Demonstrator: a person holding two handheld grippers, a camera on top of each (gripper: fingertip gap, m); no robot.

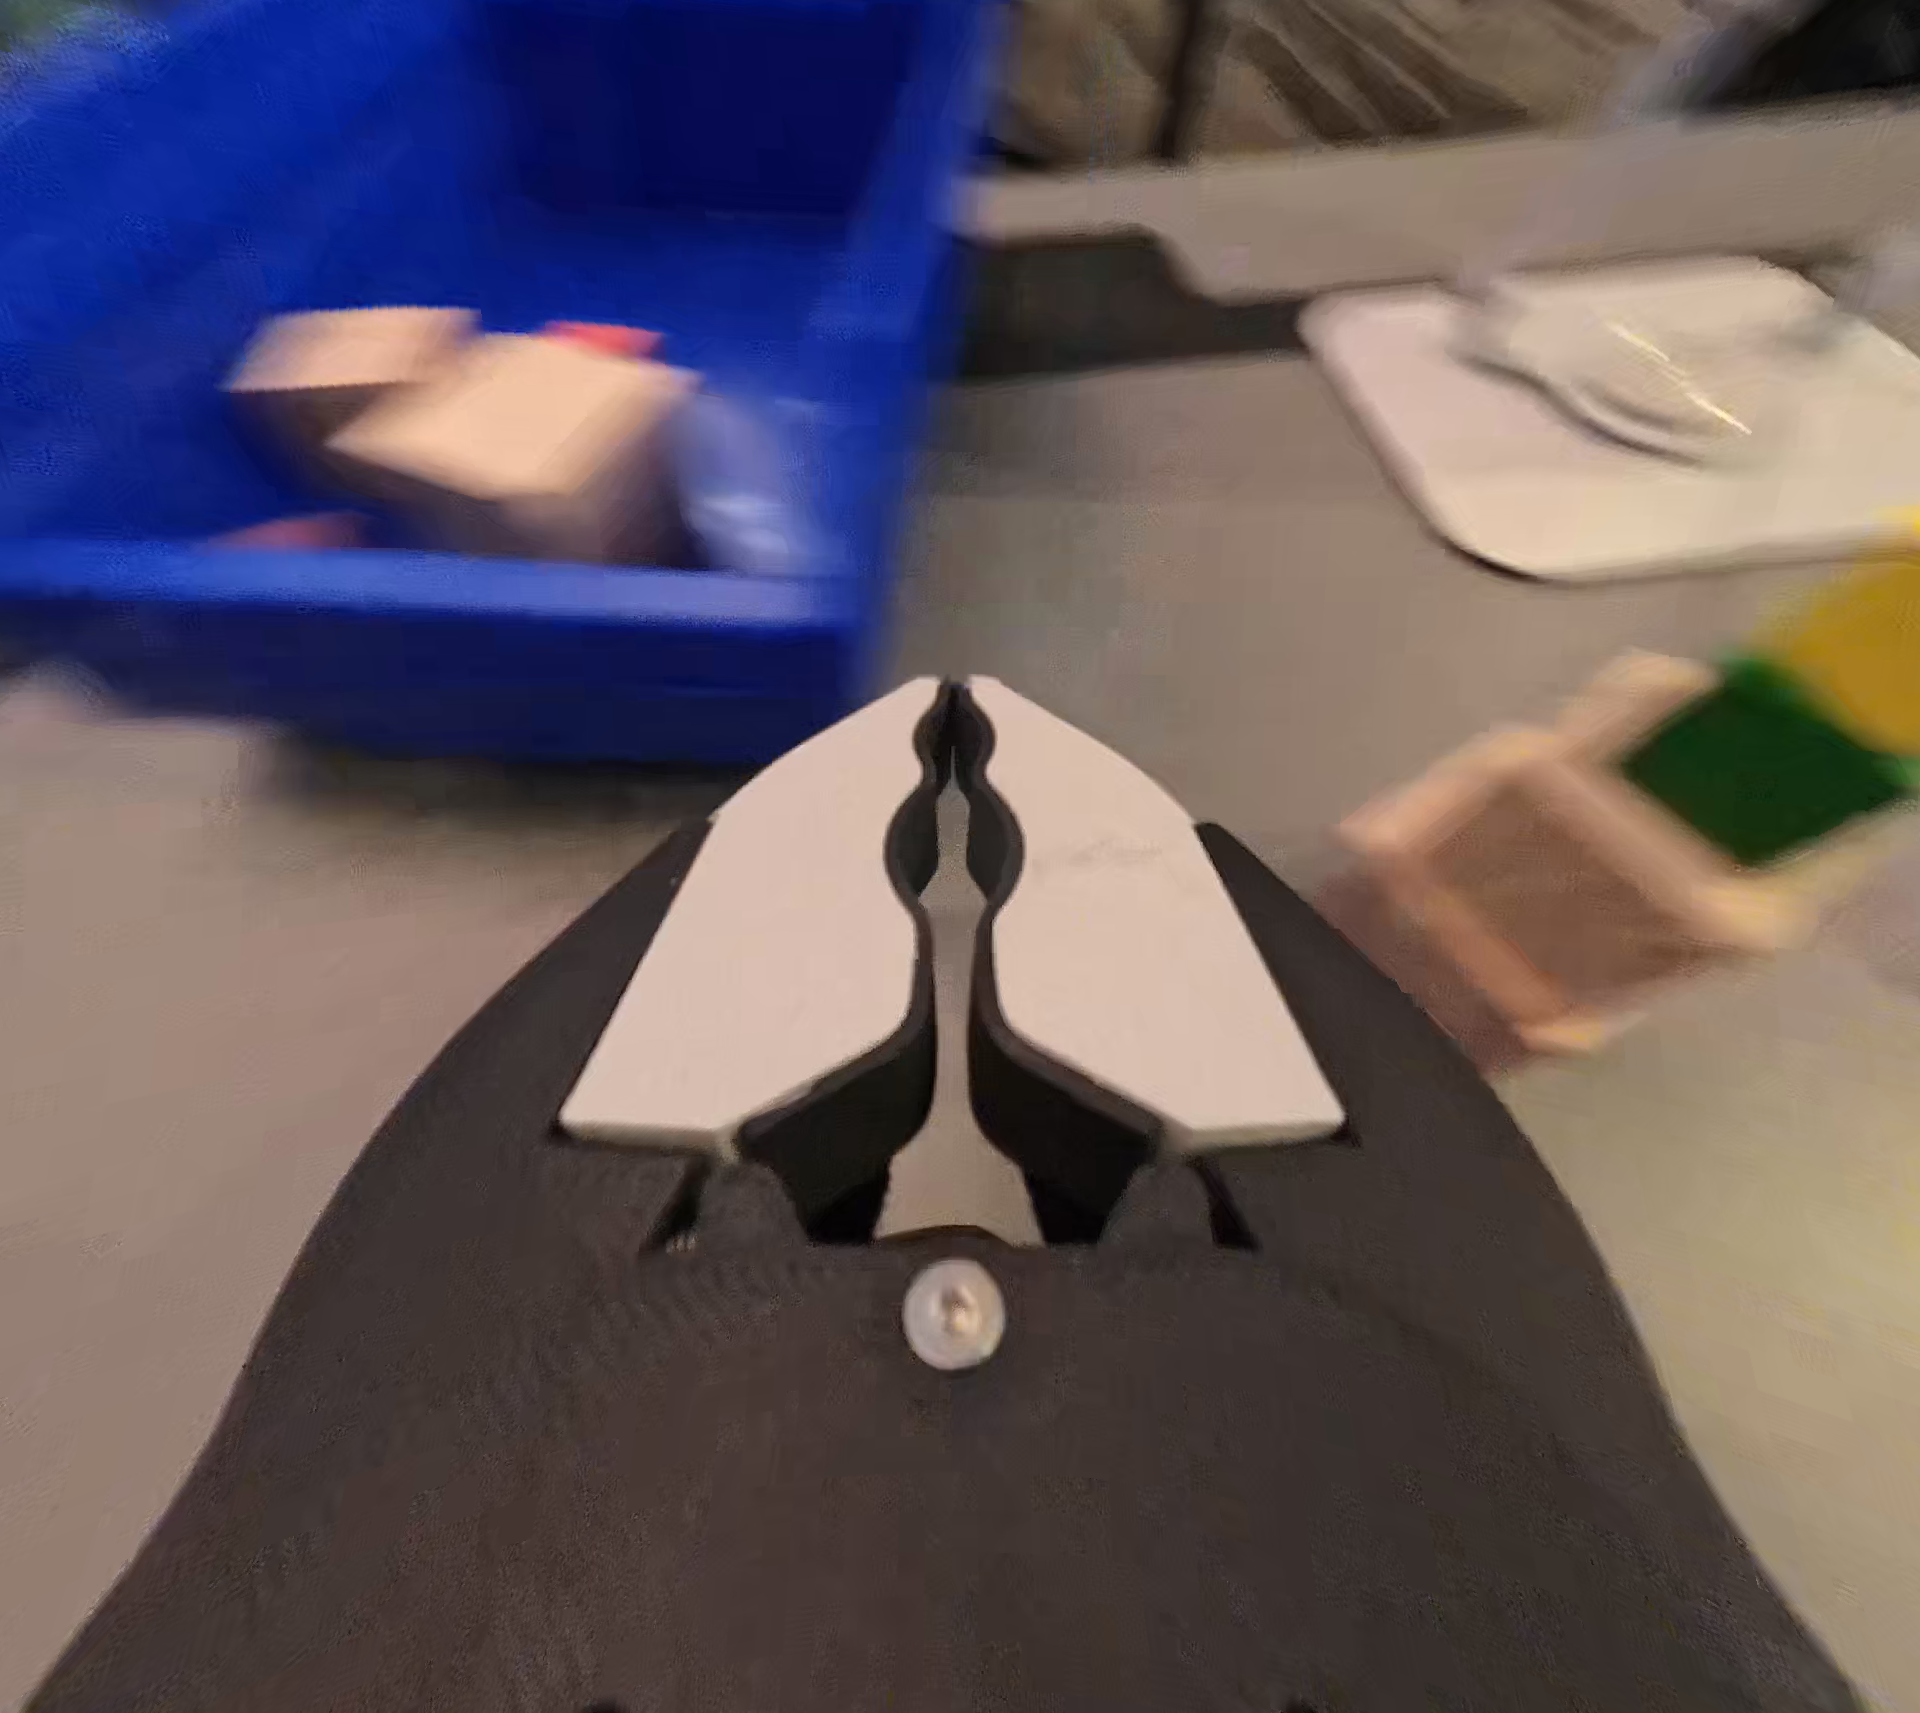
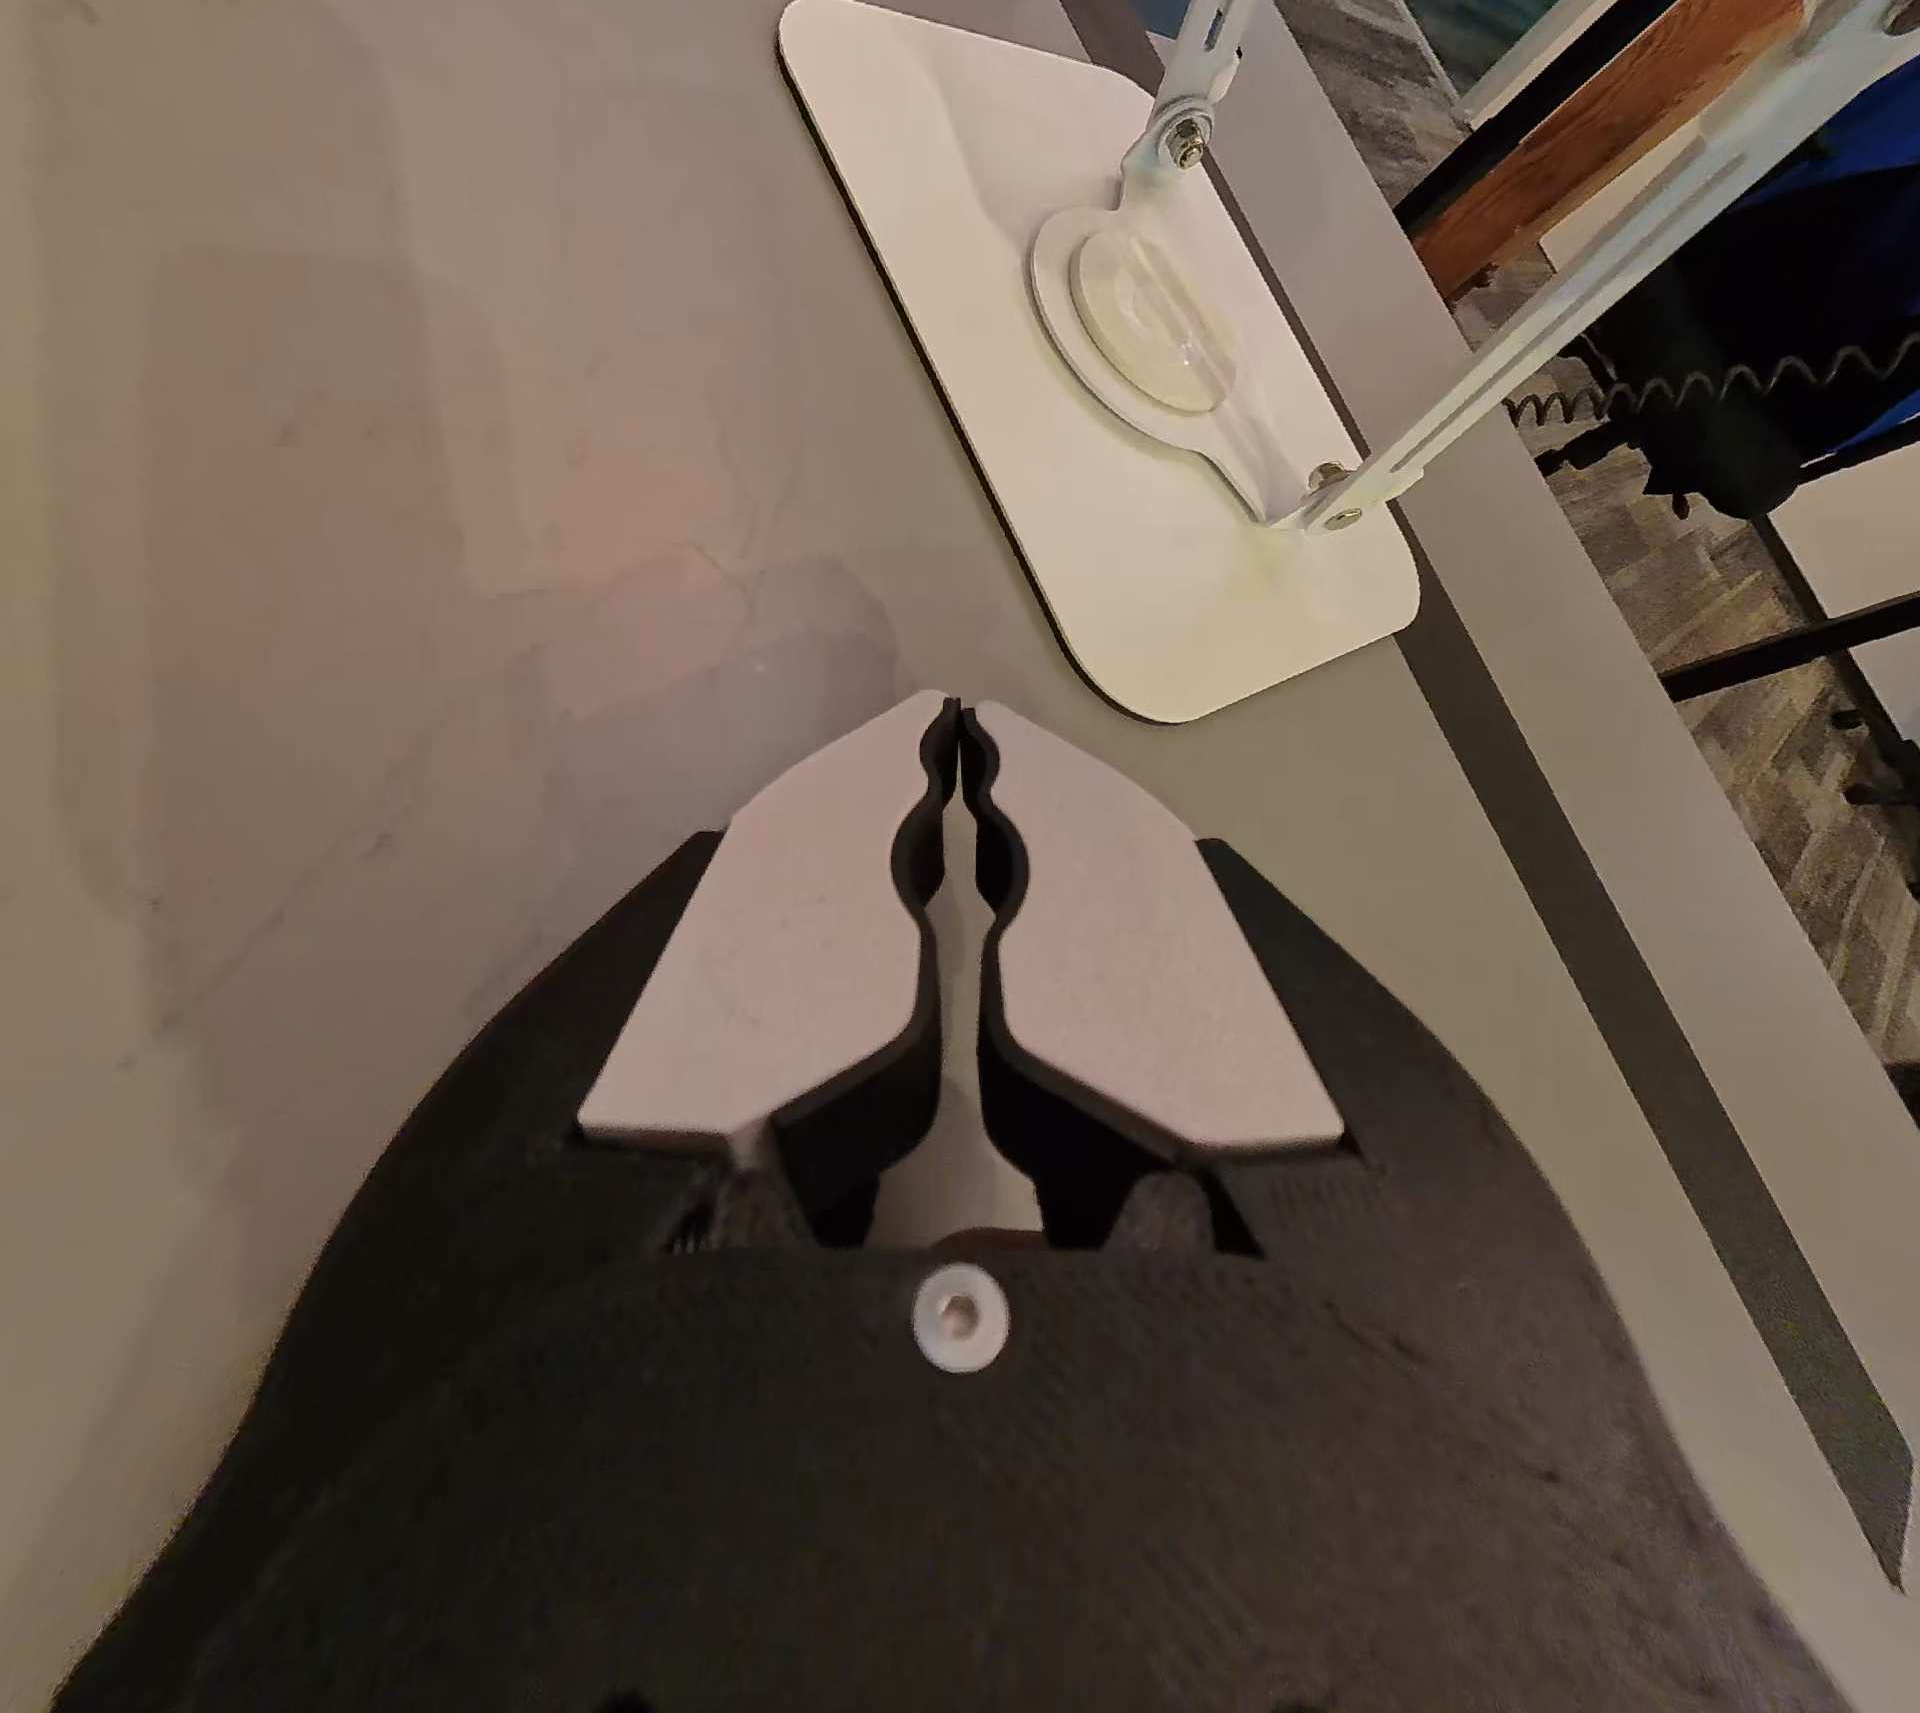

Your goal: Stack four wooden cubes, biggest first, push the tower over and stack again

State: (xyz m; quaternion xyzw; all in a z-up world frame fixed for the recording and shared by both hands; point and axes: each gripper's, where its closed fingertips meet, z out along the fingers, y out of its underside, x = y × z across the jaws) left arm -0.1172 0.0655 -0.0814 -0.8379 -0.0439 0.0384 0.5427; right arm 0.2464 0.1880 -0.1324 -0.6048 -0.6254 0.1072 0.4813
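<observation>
Matt grey table (image 2: 416, 313), glossy blue plastic bin (image 1: 416, 624), wooden cube (image 1: 1538, 894).

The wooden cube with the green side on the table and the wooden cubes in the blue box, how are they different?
The green-sided cube lies out on the grey table, right of the left tongs; the cubes in the blue box lie inside the blue box. The table cube shows a green face; among the box cubes a bit of red shows. Both are pale wood, blurred, and held by no tongs.

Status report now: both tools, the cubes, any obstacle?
Left tool shut, empty. Right tool shut, empty. Cubes blurred in blue bin; one cube on table. No tower, nothing blocking.
</observation>
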